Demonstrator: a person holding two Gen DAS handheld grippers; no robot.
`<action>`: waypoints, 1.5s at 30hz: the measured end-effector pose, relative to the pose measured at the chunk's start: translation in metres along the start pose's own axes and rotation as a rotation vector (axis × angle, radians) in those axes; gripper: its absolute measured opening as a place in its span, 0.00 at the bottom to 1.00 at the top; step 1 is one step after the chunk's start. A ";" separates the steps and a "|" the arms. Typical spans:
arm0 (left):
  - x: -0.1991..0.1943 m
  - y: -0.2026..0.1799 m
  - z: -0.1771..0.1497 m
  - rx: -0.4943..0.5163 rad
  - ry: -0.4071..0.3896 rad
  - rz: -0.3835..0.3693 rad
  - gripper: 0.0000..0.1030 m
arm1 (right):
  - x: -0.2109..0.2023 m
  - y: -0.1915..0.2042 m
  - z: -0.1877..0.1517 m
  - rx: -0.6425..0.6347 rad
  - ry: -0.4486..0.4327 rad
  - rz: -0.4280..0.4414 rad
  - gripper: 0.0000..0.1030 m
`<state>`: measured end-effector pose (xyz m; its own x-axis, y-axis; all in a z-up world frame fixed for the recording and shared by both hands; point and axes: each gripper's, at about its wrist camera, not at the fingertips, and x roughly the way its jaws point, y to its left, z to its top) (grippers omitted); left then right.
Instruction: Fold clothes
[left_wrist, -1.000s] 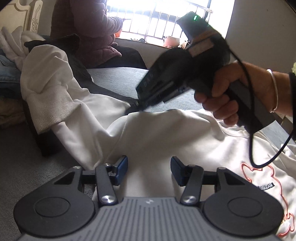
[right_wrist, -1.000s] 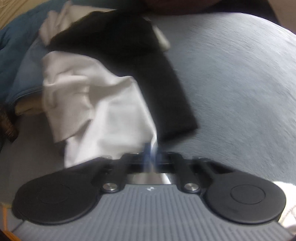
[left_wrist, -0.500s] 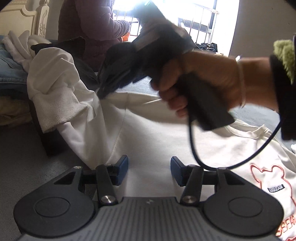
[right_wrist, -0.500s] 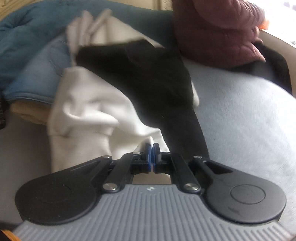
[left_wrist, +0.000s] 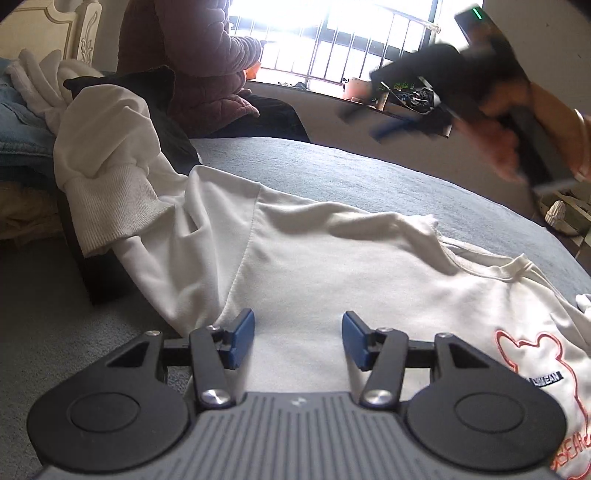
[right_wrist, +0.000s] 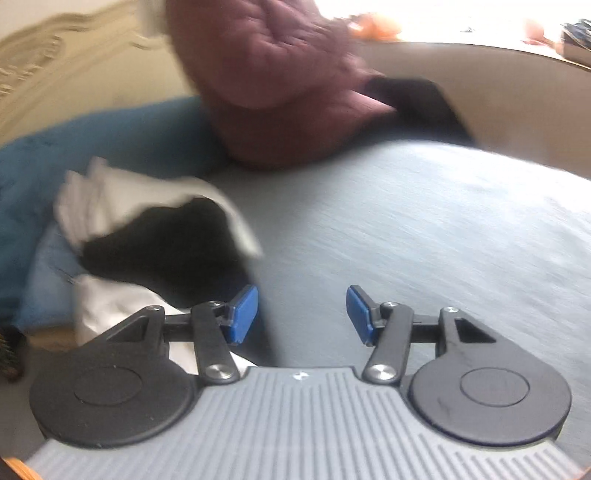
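The white sweatshirt (left_wrist: 332, 266) is lying spread out on the grey bed (left_wrist: 369, 177), printed side up. Left gripper (left_wrist: 298, 338) sits right over its near edge, blue pads apart, not touching the fabric. The sweatshirt's ribbed cuff (left_wrist: 110, 206) is draped over a black garment (left_wrist: 140, 85) further back. Right gripper (right_wrist: 302, 314) has just been opening, with nothing between the pads; it's up beyond the sweatshirt and pretty blurry. Past the black garment, I think that's a seated person in a maroon jacket (left_wrist: 192, 66).
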<state>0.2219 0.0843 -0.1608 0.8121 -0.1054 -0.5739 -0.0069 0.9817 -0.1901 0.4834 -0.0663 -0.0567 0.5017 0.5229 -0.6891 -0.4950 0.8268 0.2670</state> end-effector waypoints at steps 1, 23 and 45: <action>0.000 -0.001 0.000 0.001 0.000 0.000 0.53 | 0.000 -0.012 -0.006 0.035 0.029 -0.027 0.51; 0.008 -0.003 0.001 0.001 -0.002 -0.005 0.54 | 0.054 0.048 -0.068 -0.438 0.270 -0.041 0.24; 0.009 -0.005 0.001 0.010 0.003 0.001 0.55 | -0.057 -0.094 -0.068 0.511 0.073 -0.103 0.37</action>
<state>0.2295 0.0791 -0.1639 0.8106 -0.1049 -0.5761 -0.0017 0.9834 -0.1815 0.4529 -0.1882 -0.0886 0.4697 0.4326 -0.7696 -0.0272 0.8784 0.4771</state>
